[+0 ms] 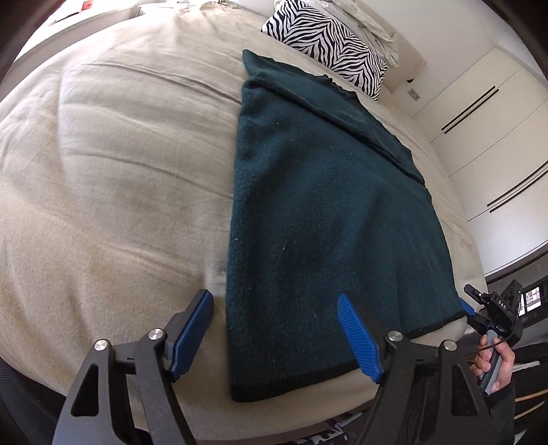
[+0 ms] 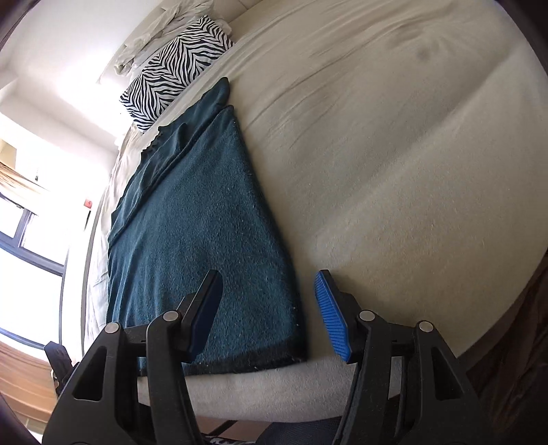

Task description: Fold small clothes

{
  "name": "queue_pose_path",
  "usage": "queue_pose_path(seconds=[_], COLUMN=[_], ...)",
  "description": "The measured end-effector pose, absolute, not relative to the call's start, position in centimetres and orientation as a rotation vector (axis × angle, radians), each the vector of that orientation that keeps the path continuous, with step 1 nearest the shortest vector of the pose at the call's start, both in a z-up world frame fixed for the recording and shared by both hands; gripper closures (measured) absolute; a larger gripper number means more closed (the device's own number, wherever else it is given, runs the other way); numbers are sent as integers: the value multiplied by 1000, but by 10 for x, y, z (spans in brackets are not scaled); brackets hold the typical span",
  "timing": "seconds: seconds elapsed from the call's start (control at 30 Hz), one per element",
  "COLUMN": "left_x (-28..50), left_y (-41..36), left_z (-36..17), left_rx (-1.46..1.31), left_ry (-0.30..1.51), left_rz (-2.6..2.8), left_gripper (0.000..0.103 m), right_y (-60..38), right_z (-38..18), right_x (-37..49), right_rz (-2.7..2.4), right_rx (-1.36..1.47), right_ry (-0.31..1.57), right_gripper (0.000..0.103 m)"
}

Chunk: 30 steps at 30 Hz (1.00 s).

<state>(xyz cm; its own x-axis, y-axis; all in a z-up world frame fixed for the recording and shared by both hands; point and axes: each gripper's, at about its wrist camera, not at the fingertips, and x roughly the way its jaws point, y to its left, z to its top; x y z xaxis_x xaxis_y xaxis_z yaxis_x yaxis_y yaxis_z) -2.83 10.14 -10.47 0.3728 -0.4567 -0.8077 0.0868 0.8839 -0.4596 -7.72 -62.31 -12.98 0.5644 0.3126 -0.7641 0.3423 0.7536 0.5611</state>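
Observation:
A dark teal knit garment lies flat and lengthwise on the beige bed, its hem at the near edge and a sleeve folded over along its right side. My left gripper is open and empty, its jaws straddling the hem's left corner. In the right wrist view the same garment lies on the bed. My right gripper is open and empty, straddling the hem's right corner. The right gripper also shows in the left wrist view, held in a hand at the hem's far corner.
A zebra-print pillow lies at the head of the bed with white bedding behind it. White wardrobe doors stand to the right. A window is beyond the bed's other side.

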Motion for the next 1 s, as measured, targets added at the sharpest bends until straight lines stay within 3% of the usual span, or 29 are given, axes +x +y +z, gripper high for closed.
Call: queue_pose_path(seconds=[0.8, 0.9, 1.0], left_x=[-35, -36, -38], left_y=[107, 101, 97], left_z=[-115, -116, -118], left_rx=[-427, -387, -369], left_ry=[1225, 1238, 1257], left_rz=[-392, -381, -381], left_gripper=[24, 33, 49], right_y=[-632, -636, -640], right_z=[-139, -139, -141], right_x=[-89, -91, -93], right_rz=[30, 29, 23], right_rx=[893, 916, 923], right_ry=[1046, 1047, 1052], right_gripper=[50, 54, 60])
